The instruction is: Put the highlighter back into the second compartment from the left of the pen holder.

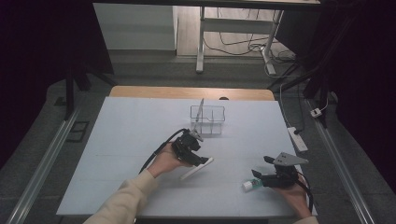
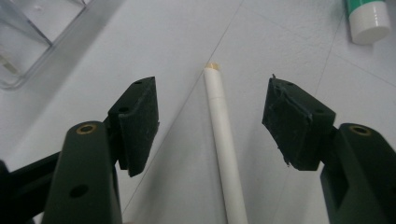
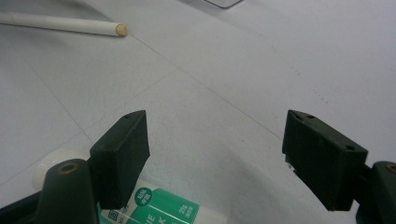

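White stick (image 2: 224, 149) lies flat mid-table (image 1: 121, 140), between the spread jaws of the left gripper (image 2: 210, 119), untouched. Clear bin (image 1: 208, 119) toward the far edge holds one upright strip. Glue stick (image 1: 250, 185) near the front edge, beside the right gripper (image 3: 217, 158), jaws spread.

White stick (image 2: 225, 149): slim, round, 1 tan end face, lying flat on the pale table, set diagonally in the high view. Glue stick (image 1: 251, 185): short, white cap, green-and-white printed label, lying on its side near the table's front edge, well apart from it
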